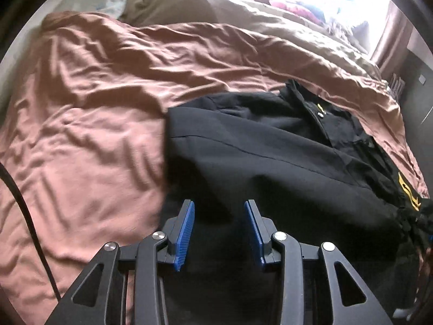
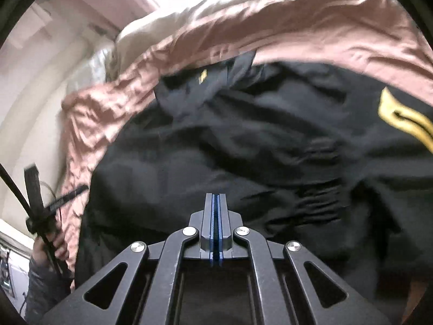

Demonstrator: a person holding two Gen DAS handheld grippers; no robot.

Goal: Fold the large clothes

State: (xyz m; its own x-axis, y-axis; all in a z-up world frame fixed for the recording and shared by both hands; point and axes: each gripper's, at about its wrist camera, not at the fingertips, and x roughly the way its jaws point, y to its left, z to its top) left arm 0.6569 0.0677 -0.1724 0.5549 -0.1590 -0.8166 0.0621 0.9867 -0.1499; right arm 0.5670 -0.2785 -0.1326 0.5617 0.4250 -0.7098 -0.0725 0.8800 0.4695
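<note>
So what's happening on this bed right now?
A person is folding a black jacket spread on a pink-brown bedsheet. The left hand-held gripper hangs over the jacket, jaws apart, gripping nothing. The right hand-held gripper is shut and empty above the same garment. The fold looks unfinished.

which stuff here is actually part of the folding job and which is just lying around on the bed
Part of the job:
- black jacket with yellow emblem, spread on the bed
- left tongs, open, nothing between them
- right tongs, shut, empty

Just lying about:
- pink-brown duvet under the jacket
- beige pillow
- red cushion by the window
</note>
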